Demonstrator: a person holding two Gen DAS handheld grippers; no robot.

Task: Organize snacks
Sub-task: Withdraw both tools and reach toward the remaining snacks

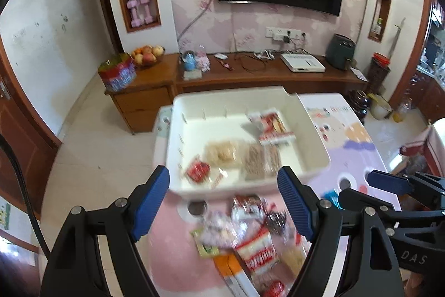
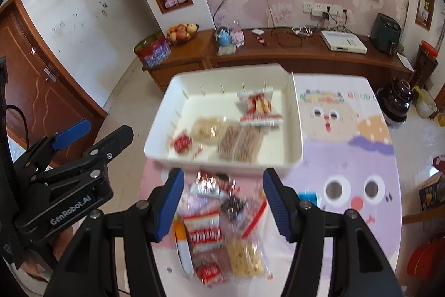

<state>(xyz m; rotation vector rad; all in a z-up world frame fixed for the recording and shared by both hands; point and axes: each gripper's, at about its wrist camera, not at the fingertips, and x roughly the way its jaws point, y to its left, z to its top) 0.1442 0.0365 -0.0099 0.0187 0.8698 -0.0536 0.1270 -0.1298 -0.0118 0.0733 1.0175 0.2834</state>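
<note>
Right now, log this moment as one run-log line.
left hand-held gripper: open, empty | right hand-held gripper: open, empty | white plastic tray: several snack packets inside | loose snack pile: on table, unsorted

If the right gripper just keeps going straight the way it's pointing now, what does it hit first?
Most likely the loose snack pile on the table, which lies between the open fingers of the right gripper, short of the white tray. The blur leaves depth uncertain.

A cartoon-print table (image 2: 361, 135) bears a white tray (image 2: 296, 113) and a snack pile (image 2: 219, 227).
</note>
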